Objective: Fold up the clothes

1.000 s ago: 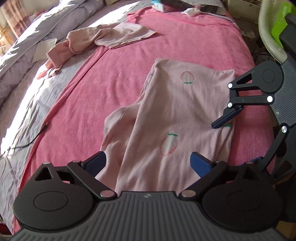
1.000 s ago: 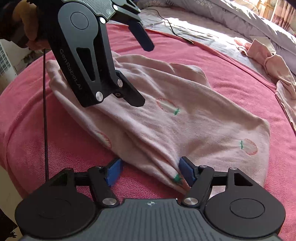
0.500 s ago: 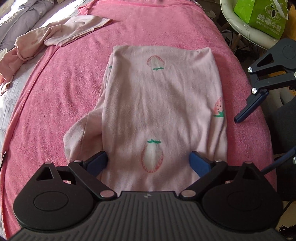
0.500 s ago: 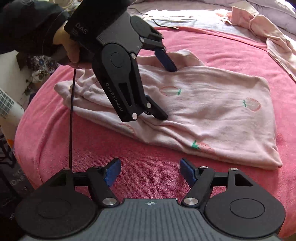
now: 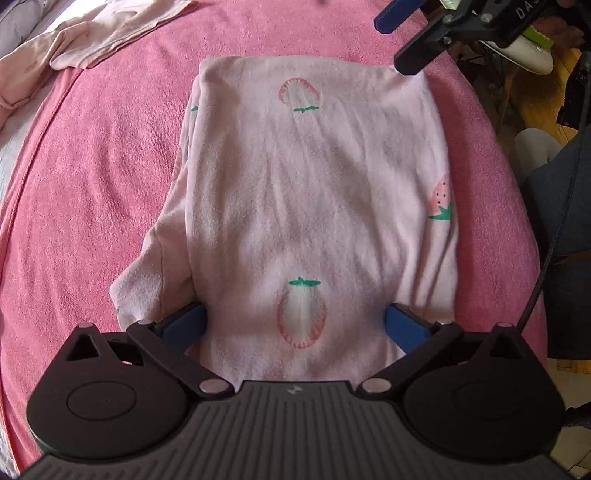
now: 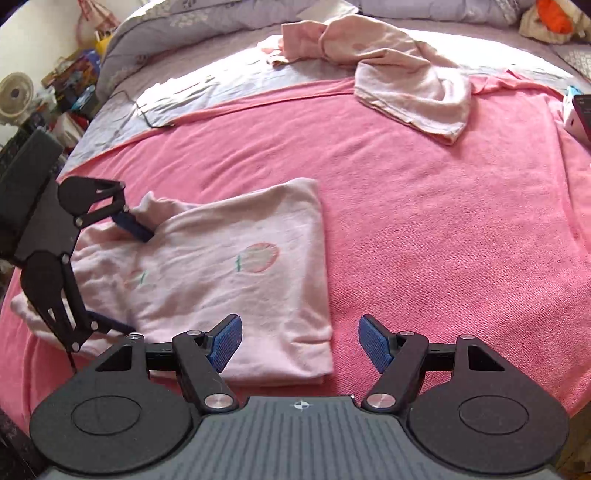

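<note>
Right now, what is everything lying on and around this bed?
Strawberry-print garment: one, pale pink, folded flat on the towel blanket.
Second garment: one, pale pink, crumpled at the blanket's far edge.
Towel blanket: one, bright pink, spread over the bed.
Quilt: one, grey-lilac, bunched at the far side.
Cable: one, black, on the sheet.
Fan: one, white, beside the bed.
Left gripper: black, blue pads, jaws opening astride the folded garment's near end.
Right gripper: black, blue pads, open over its corner.

Folded garment [image 5: 317,192] is soft matt pink cloth, the blanket [image 6: 424,229] under it fuzzy terry. Grippers are matt black plastic; ribbed blue pads [image 6: 375,343].
</note>
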`<state>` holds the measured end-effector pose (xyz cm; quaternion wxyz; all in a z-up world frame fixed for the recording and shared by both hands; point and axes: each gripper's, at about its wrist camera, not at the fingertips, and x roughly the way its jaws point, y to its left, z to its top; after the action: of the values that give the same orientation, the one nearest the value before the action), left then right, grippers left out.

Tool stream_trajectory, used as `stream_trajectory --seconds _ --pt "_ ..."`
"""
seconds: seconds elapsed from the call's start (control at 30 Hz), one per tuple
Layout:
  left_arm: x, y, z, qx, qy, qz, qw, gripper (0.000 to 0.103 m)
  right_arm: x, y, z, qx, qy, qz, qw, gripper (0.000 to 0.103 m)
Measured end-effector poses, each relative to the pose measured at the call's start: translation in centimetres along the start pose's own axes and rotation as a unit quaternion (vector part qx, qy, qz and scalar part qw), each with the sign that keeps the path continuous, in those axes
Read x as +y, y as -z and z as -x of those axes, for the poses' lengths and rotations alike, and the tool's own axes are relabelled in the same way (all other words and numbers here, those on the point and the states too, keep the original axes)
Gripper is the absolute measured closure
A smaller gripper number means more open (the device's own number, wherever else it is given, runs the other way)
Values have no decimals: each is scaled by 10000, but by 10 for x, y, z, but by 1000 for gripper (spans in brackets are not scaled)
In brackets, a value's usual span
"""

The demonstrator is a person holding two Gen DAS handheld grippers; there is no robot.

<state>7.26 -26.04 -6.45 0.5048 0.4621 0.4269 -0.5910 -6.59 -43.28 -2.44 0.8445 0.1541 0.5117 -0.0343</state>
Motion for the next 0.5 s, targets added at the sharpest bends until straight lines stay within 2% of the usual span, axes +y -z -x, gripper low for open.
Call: stream_trajectory --seconds 0.17,0.27,0.37,0.5 --pt "4 0 -4 21 27 103 9999 0 -13 -18 -20 -69 -213 -9 9997 34" --pt "6 -1 -6 59 20 151 9999 0 -15 -26 -35 0 -411 -26 9992 38" --pt "7 0 -7 59 -17 231 9997 0 -14 -27 -50 144 -510 35 9986 39" --pt "9 2 -8 24 -34 294 9996 0 -14 -24 -56 128 -616 156 9979 37"
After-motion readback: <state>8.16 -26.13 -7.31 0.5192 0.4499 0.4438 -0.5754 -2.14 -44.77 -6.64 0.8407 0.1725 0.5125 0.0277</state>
